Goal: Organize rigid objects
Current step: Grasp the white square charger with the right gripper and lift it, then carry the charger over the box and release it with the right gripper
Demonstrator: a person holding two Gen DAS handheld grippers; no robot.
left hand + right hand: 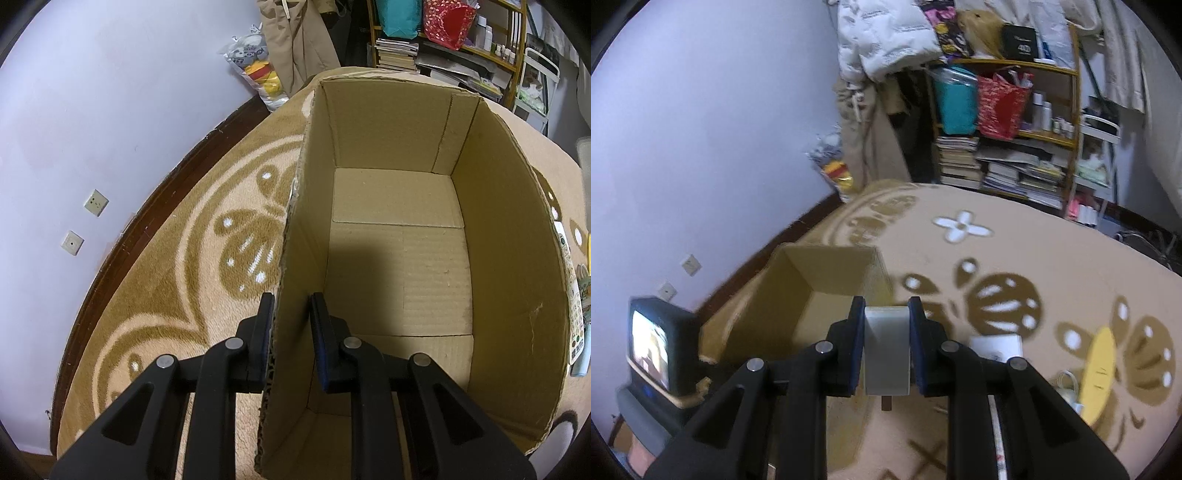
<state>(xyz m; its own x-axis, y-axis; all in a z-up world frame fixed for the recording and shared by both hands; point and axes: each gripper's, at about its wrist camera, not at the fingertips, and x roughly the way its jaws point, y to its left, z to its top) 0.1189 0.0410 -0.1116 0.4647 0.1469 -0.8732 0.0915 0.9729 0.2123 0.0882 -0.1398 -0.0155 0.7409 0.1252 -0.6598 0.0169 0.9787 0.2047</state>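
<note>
An open cardboard box (399, 254) stands on the patterned rug, its inside bare. My left gripper (291, 314) is shut on the box's left wall near the front, one finger outside and one inside. In the right wrist view the same cardboard box (820, 284) lies ahead and to the left. My right gripper (886, 317) hangs above the rug beside it, shut on a white plug-in adapter (886, 350), whose metal prong sticks out below the pads.
A white flat box (997, 347), a yellow oval object (1097, 376) and a white cable lie on the rug to the right. A device with a lit screen (652, 350) sits on the other gripper at left. Bookshelves (1008, 147) and hanging clothes line the far wall.
</note>
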